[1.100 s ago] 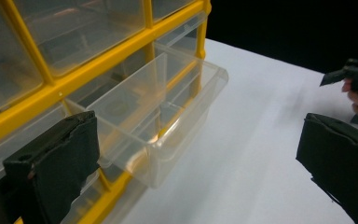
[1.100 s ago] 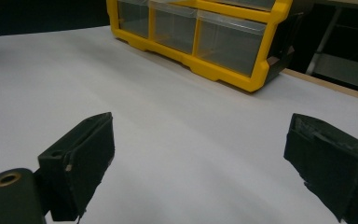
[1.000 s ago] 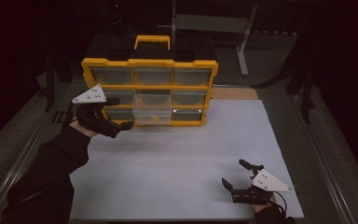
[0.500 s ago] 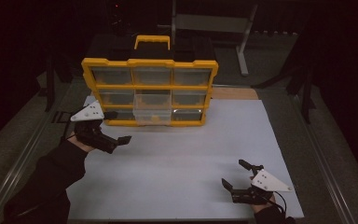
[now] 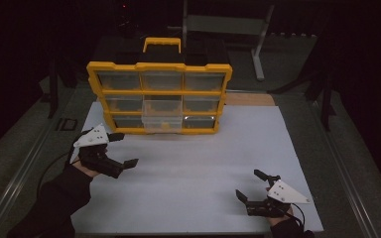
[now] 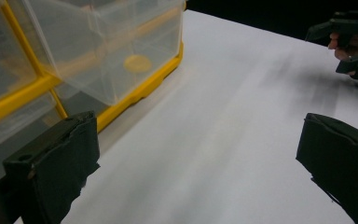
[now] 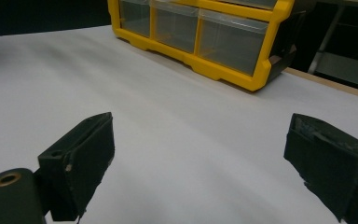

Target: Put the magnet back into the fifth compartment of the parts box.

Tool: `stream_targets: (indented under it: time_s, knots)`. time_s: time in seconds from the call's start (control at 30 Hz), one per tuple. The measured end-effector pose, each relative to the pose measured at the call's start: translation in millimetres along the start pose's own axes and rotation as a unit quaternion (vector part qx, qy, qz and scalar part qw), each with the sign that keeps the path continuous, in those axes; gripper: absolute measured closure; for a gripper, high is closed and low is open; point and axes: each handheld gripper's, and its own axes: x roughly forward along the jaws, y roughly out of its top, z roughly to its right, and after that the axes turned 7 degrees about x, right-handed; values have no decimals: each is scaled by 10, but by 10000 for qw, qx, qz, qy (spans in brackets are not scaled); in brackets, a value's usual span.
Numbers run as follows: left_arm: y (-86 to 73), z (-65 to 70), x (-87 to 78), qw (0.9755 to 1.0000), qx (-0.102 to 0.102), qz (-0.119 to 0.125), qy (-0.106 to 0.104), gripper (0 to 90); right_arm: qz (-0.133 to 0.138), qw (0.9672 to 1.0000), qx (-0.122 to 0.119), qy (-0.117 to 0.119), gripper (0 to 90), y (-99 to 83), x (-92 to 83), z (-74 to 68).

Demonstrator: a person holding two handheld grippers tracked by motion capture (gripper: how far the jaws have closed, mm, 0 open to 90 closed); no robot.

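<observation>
The left gripper (image 5: pixel 123 148), a black two-jaw tong with a grey three-cornered plate on top, hangs over the near-left part of the white sheet (image 5: pixel 198 173) that covers the table. The person's left hand (image 5: pixel 90 159) grips it from behind, and the dark-sleeved forearm (image 5: pixel 54 203) runs back from it toward the bottom-left corner of the high view. Its jaws stand wide apart and hold nothing; they point to the right and slightly away from the person. In the left gripper view the two black pads (image 6: pixel 56 168) sit at either edge with bare white sheet between them.

Just ahead of this gripper and a little to its left stands the yellow plastic organiser case (image 5: pixel 159 96), upright with a yellow carry handle on top and three rows of clear plastic drawers. The clear middle drawer of the bottom row (image 5: pixel 162 120) is pulled partway out toward the person. It lies near the left gripper's tips but apart from them. In the left gripper view this drawer (image 6: pixel 116 51) juts out above the left jaw.

The right gripper (image 5: pixel 250 184), the same kind of black tong, rests low at the near-right edge of the sheet, well apart from the case. The right hand (image 5: pixel 278 208) holds it from below and behind, with only a bit of dark sleeve visible. Its jaws are spread and empty, pointing left and away from the person. In the right gripper view the case (image 7: pixel 205 32) lies far ahead between the jaws.
</observation>
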Motion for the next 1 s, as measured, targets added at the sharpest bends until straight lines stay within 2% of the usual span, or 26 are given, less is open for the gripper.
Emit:
stream_targets:
  time_s: [0.13, 0.33, 0.6, 1.0]
  knots:
    - [-90, 50, -3, 10000, -34, 82, 5, 0, 2, 10000, -1, -1, 84, 0, -1, 0]
    - [-236, 121, 25, 10000, -49, 30, 8, 0, -11, 10000, -10, 4, 84, -3, 4, 0]
    - [-475, 224, 95, 9998, -167, 46, -56, 0, -13, 10000, 0, 4, 84, -2, 3, -1]
    - [-723, 328, 147, 9995, -294, 43, -58, 0, -8, 10000, -16, 11, 84, -1, 4, -3]
